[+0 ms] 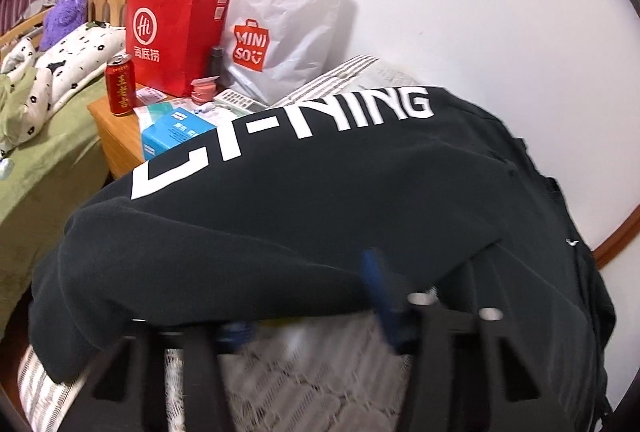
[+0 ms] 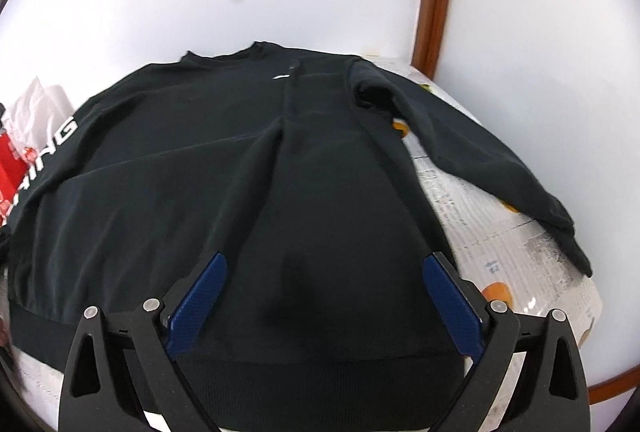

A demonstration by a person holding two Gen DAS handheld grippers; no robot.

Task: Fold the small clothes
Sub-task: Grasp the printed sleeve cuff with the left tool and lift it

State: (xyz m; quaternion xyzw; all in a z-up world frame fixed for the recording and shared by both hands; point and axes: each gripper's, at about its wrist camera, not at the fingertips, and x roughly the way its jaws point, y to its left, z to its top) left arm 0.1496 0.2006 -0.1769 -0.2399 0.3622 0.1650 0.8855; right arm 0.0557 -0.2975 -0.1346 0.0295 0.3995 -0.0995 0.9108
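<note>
Right now the black sweatshirt (image 2: 256,167) lies flat on the covered table (image 2: 500,252); R gripper (image 2: 324,284) hovers wide open above its hem. L gripper (image 1: 304,296) seems clamped on the lettered sleeve, view blurry. Next: fold sleeve inward.

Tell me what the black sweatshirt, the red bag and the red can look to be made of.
Black sweatshirt: soft matte knit, probably cotton fleece; ribbed hem, limp folds, printed white lettering.
Red bag: stiff paper with a slight sheen, judging by its crisp creased edges and flat printed sides.
Red can: likely aluminium; silvery rim on top, glossy printed wall.
</note>
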